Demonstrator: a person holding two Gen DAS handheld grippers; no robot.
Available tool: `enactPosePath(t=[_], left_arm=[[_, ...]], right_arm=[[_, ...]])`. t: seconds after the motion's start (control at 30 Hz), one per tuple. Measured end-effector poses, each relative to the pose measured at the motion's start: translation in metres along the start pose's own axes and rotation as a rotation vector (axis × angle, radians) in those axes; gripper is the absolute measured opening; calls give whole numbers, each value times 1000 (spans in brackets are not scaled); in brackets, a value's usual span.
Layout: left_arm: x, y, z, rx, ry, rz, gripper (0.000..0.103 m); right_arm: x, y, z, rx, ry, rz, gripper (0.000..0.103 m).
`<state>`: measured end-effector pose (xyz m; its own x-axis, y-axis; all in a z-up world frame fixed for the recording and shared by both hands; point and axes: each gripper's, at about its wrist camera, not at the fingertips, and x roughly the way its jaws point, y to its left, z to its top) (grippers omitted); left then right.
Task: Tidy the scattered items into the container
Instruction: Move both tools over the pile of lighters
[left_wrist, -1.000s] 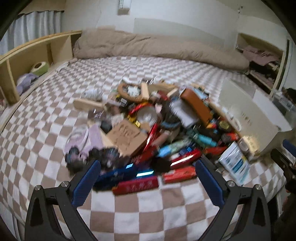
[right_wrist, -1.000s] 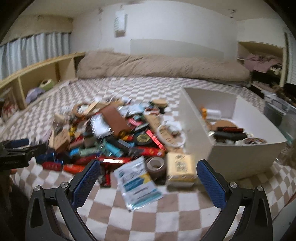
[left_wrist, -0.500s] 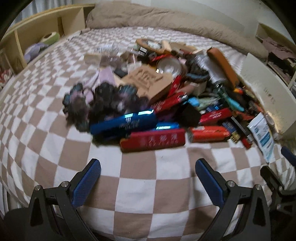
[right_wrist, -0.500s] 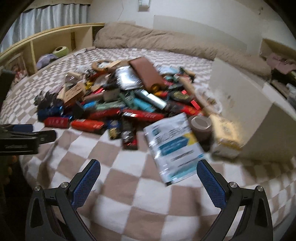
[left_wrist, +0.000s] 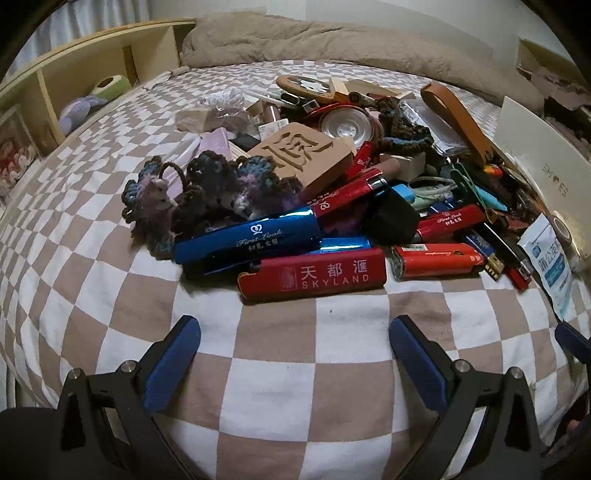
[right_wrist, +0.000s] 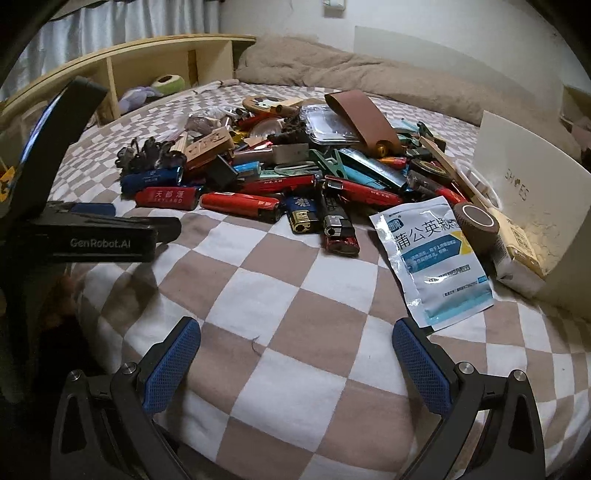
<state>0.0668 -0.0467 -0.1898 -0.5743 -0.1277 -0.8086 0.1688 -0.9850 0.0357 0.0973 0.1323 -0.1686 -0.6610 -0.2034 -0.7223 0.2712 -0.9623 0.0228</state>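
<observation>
Facing a pile on the checked bed (left_wrist: 122, 280), both claws stand wide open and empty: the left claw (left_wrist: 295, 363) points at the red SKYLAND lighter (left_wrist: 314, 278) at twelve o'clock, the right claw (right_wrist: 295, 363) hovers over bare cloth. The white container (right_wrist: 532, 206), printed SHOES, sits at two o'clock. Best to close squarely across the lighter's long sides. The blue lighter (left_wrist: 247, 240) reads First Look; the left claw's side shows GenRobot.AI.
</observation>
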Motion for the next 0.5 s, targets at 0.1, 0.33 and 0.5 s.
enactPosePath(t=[0.1, 0.33, 0.5], left_arm=[[4, -1, 5, -8, 0, -1, 103], [11, -7, 23, -79, 9, 8, 103], [10, -5, 26, -99, 18, -27, 102]], right_arm=[[2, 0, -1, 8, -11, 4, 103], [5, 2, -2, -8, -28, -8, 103], [5, 2, -2, -12, -37, -10, 103]])
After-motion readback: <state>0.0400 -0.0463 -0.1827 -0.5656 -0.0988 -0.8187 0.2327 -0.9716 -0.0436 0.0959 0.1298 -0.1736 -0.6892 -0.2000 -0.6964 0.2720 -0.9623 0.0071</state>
